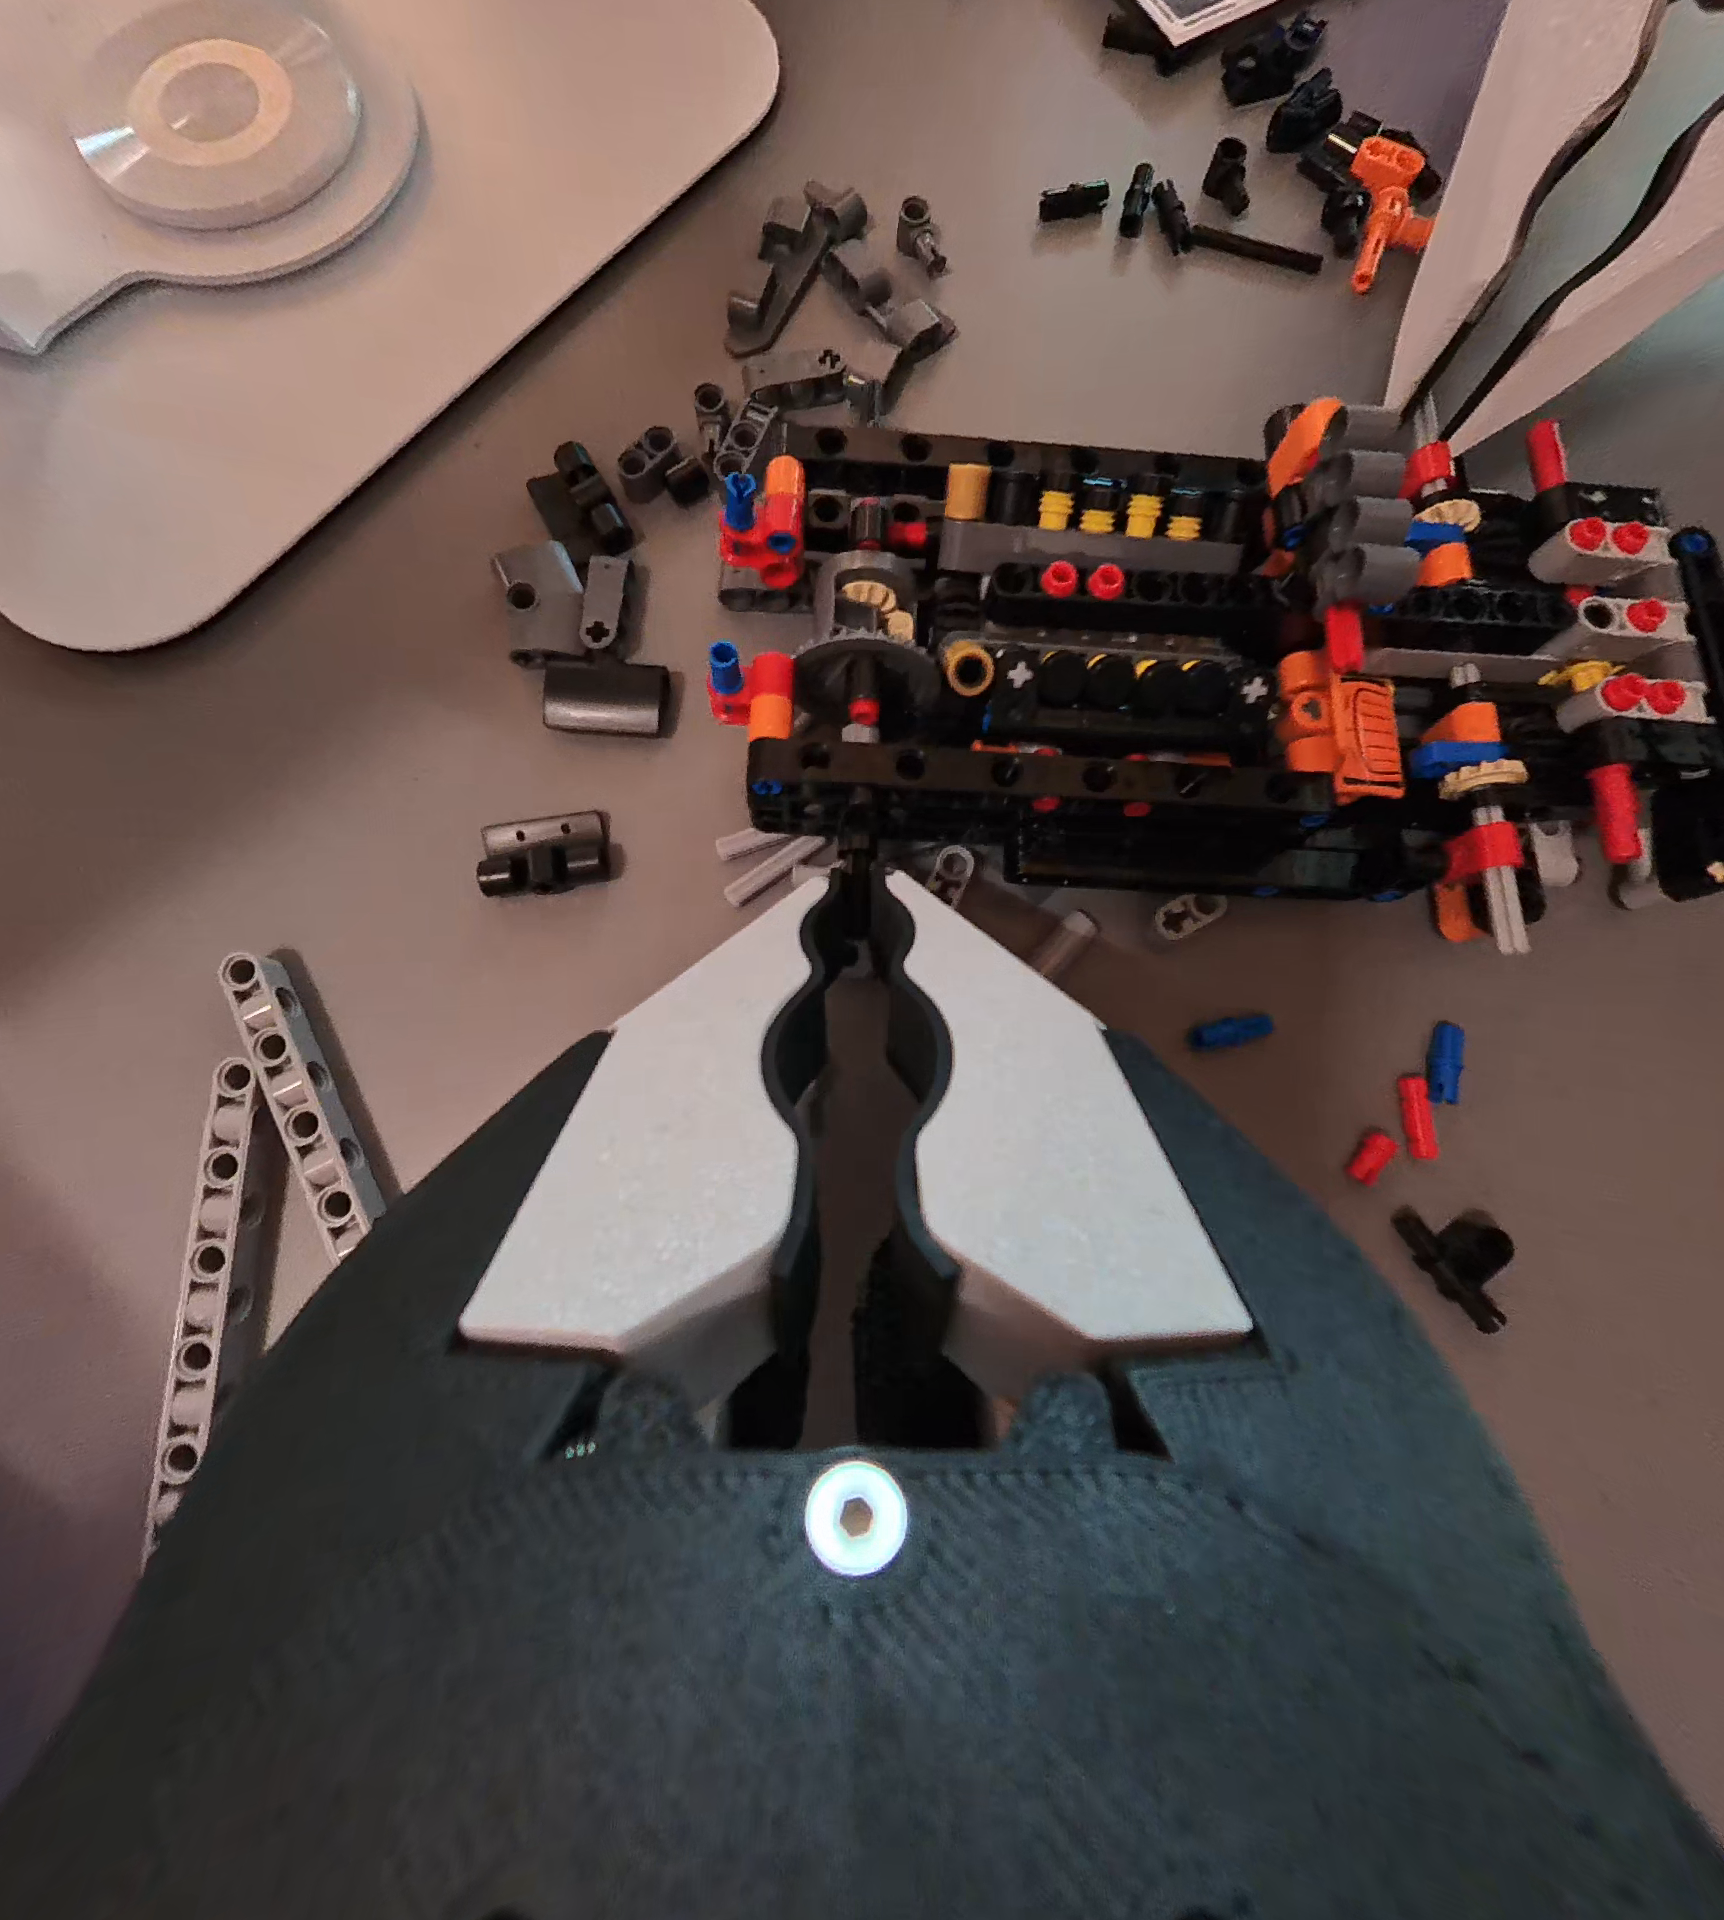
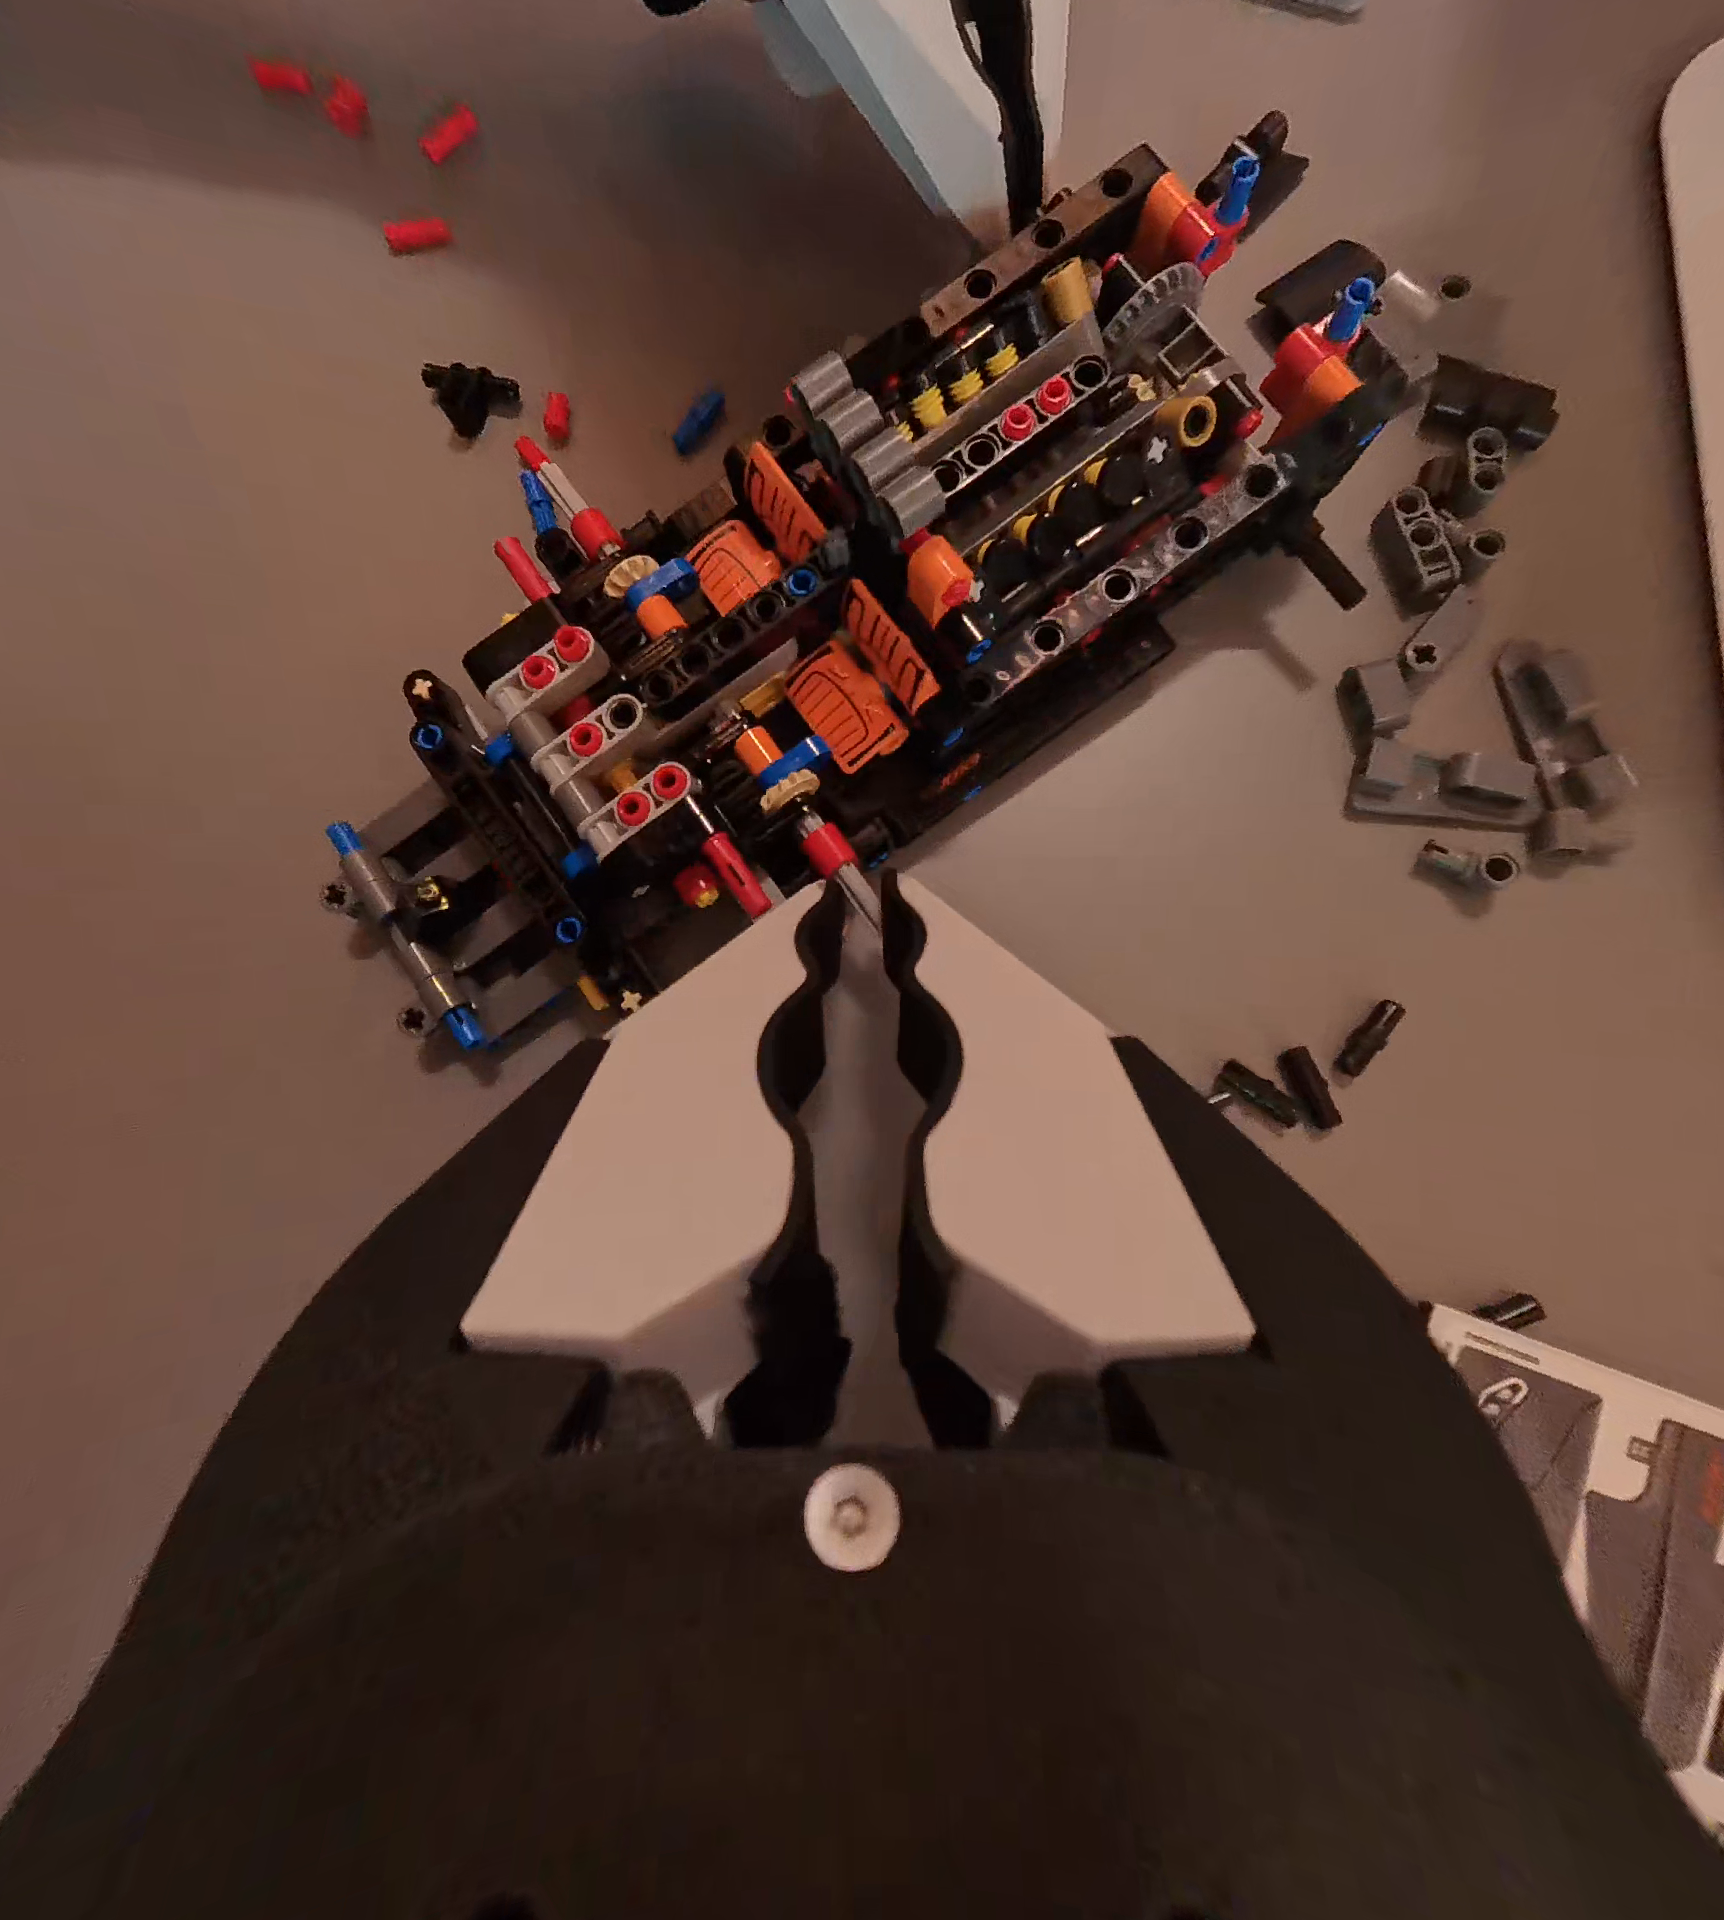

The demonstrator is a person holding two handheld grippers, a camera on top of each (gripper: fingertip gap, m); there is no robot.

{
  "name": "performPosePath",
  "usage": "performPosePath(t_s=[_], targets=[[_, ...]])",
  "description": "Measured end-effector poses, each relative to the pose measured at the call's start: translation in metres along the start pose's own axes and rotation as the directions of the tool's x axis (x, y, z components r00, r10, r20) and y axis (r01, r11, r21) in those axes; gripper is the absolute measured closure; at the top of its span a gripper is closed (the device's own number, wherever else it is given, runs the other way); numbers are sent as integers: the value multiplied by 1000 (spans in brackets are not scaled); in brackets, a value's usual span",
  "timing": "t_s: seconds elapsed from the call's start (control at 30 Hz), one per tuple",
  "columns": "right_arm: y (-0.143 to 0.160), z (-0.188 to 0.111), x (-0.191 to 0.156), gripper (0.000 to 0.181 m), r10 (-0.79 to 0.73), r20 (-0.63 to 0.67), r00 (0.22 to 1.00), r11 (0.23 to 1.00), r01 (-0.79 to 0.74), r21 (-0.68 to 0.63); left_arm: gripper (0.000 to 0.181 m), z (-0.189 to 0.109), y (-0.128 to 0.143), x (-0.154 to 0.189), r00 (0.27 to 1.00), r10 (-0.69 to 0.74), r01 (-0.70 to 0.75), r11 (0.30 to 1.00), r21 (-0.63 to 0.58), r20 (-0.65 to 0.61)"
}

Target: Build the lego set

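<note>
Lego chassis (image 1: 1201, 665) sits mid-table among loose pieces — rigid, light, yet fragile at its protruding axles. Left gripper (image 1: 856, 914) pinches a black axle (image 1: 856, 862); right gripper (image 2: 860, 914) clamps a grey axle (image 2: 853, 896) — grip the beams instead.

Each handheld gripper, left gripper (image 1: 856, 914) and right gripper (image 2: 860, 909), has a broad matte-black printed body with layered texture, one round silver screw (image 1: 856, 1519) at centre, and two pale wedge-shaped fingers (image 2: 692, 1122) lined with wavy black pads (image 1: 796, 1049).
</note>
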State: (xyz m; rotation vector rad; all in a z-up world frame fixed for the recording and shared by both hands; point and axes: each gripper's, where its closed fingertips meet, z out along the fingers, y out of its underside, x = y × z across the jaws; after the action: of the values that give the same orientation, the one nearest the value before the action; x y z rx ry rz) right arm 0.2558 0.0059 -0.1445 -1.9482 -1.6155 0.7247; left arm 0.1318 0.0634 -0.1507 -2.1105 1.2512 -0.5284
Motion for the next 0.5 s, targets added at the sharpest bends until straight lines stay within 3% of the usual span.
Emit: performPosePath(t_s=[0.27, 0.5], targets=[[-7, -8, -5, 178, 42, 36, 998, 998, -44, 53, 178, -9, -13, 2, 1000, -20, 21, 999, 46, -23], [-24, -18, -14, 179, 42, 66, 997, 996, -47, 81, 178, -34, -25, 6, 1000, -2, 2, 999, 44, -11]])
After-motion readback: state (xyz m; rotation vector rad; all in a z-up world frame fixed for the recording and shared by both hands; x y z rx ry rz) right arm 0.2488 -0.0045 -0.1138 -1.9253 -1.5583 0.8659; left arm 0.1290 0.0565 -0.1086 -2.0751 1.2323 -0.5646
